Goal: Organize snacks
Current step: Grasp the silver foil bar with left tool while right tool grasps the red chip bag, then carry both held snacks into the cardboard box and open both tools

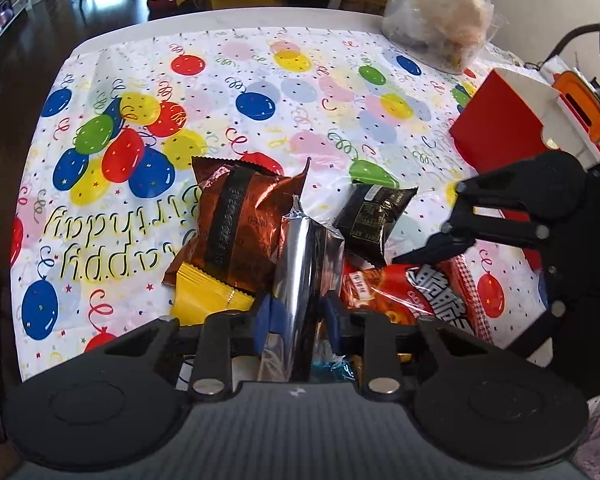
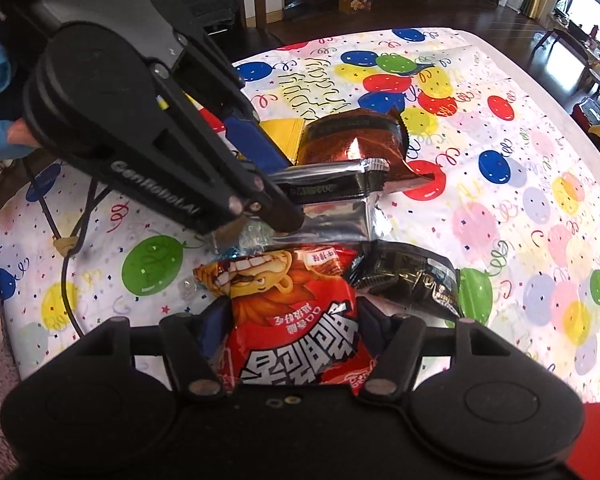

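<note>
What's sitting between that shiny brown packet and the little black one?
The silver foil packet, held in the left gripper; the left wrist view shows it between the brown packet and black packet.

White table [image 1: 228,20], rounded corners, mostly covered by a balloon-print "Happy Birthday" tablecloth [image 1: 300,92]. On the cloth, a loose pile of snacks: brown foil packet [image 1: 240,224] overlapping a yellow packet [image 1: 204,300], black packet [image 1: 372,216], red Chinese-lettered snack bag [image 1: 404,292]. Far right corner: clear plastic bag [image 1: 440,12] of pale contents. Red carton [image 1: 500,128] at right edge.
</note>
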Demonstrator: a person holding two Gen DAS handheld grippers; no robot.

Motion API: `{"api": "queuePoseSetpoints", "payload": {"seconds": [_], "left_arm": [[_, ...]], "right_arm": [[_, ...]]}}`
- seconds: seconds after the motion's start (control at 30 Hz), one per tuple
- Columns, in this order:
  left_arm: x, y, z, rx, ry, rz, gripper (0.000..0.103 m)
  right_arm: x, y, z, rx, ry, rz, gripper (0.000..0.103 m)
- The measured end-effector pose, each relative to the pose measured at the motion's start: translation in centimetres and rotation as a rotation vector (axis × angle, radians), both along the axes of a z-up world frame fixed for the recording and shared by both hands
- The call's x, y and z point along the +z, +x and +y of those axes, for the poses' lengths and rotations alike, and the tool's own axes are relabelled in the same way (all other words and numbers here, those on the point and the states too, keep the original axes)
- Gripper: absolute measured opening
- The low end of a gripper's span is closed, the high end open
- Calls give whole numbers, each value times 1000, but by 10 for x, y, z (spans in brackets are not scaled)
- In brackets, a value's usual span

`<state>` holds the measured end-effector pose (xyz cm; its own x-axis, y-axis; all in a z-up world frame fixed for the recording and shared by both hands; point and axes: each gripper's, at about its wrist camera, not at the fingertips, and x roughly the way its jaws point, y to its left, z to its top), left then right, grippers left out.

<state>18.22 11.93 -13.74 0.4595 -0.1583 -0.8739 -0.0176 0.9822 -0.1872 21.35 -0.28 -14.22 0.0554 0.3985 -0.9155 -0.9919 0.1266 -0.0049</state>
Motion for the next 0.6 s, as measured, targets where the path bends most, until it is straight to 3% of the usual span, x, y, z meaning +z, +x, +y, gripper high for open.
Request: {"api": "queuePoseSetpoints", "payload": {"seconds": [0.2,0.6], "left_arm": [[3,-5,-1,54,-16,-10,21],[21,-30,-4,147,-101,-36,21]], "right_arm": [[11,-12,-14,-65,21,-30,62],[47,-26,-71,-332,116,-69,62]]}}
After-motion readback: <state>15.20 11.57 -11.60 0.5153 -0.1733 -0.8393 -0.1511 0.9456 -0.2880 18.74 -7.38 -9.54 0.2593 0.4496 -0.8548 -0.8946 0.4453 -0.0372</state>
